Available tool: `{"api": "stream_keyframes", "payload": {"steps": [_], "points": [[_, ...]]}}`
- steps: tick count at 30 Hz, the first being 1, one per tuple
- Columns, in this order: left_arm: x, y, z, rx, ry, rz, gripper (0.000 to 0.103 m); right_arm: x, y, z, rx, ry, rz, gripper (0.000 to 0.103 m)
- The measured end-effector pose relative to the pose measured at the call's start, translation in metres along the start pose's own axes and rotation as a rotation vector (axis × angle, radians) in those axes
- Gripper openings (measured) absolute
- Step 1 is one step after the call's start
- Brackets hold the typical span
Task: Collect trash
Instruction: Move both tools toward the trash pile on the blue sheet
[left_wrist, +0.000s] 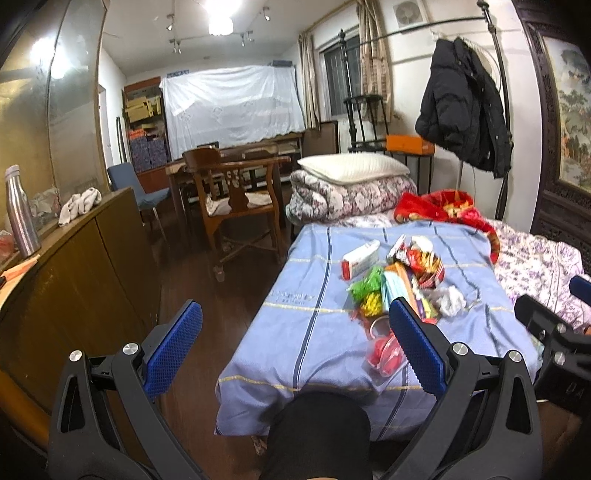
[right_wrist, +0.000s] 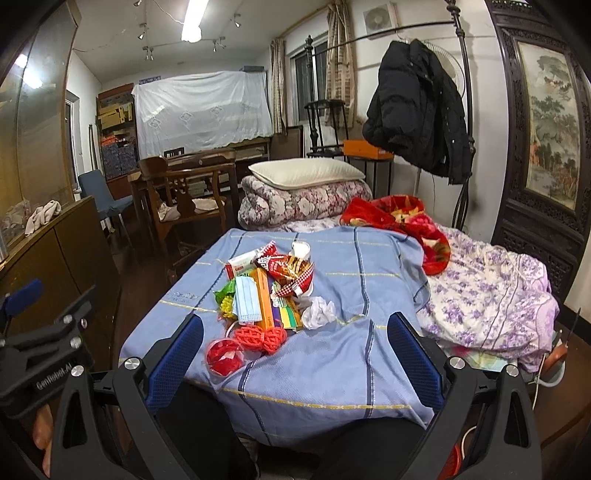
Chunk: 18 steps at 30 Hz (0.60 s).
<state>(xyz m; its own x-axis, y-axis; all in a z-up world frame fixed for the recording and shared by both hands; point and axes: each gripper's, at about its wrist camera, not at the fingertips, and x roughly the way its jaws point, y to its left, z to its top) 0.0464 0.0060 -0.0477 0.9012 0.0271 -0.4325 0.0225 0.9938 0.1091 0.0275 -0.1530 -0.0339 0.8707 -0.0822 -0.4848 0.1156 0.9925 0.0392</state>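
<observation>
Both grippers spread wide and empty at the near end of the bed.

Left gripper (left_wrist: 295, 347) and right gripper (right_wrist: 295, 354) hover with jaws apart, gripping nothing. Beyond them, on the blue bedsheet (right_wrist: 332, 369), the trash pile (right_wrist: 273, 291) lies loose: red plastic cup (right_wrist: 224, 355), red net (right_wrist: 261, 338), blue face mask (right_wrist: 246, 299), crumpled tissue (right_wrist: 318, 313), snack wrapper (right_wrist: 291, 271), white carton (left_wrist: 360, 257). Farther back sit a folded quilt (right_wrist: 303, 205) with pillow (right_wrist: 304, 171), and a black jacket (right_wrist: 417, 110) hanging.
</observation>
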Motion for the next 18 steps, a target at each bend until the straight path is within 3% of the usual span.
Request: {"api": "stream_keyframes", "payload": {"steps": [18], "points": [[0.088,-0.004,-0.030,0.018,0.185,0.028,0.097,0.104,0.009,-0.012,-0.029,0.100,0.013,0.097]]}}
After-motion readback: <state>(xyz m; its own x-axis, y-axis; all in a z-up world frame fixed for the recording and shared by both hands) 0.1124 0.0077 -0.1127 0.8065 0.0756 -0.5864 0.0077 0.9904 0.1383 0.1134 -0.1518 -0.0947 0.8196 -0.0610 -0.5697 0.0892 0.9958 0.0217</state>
